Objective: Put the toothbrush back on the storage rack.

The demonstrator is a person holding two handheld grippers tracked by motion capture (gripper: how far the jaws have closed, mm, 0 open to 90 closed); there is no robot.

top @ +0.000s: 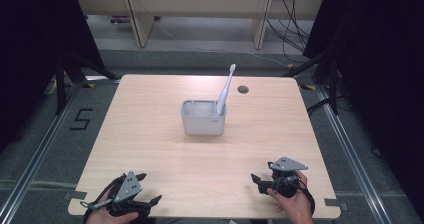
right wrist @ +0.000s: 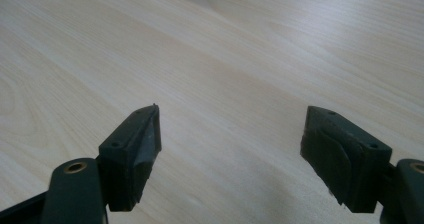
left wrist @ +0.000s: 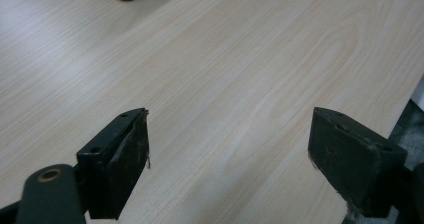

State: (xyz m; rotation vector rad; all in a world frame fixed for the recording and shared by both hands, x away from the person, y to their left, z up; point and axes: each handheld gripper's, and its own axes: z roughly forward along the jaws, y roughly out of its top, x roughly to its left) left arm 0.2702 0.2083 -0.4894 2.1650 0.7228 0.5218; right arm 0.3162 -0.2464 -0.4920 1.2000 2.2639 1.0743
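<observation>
1. A lab or test room set up for recording.
2. Black curtains (top: 30, 44) hung on both sides of a lone pale wood table (top: 150, 134).
3. Metal rails (top: 30, 166) laid along the grey floor, with a "5" (top: 80, 119) marked on it in tape.
4. Loose cables (top: 292, 26) trailing by plain desks (top: 200, 6) at the back.

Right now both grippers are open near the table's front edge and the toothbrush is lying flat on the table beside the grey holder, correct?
Not quite. The toothbrush is not lying flat: the high view shows it standing tilted inside the grey holder, head up. The rest holds: the left gripper and right gripper sit open near the front edge of the table.
</observation>
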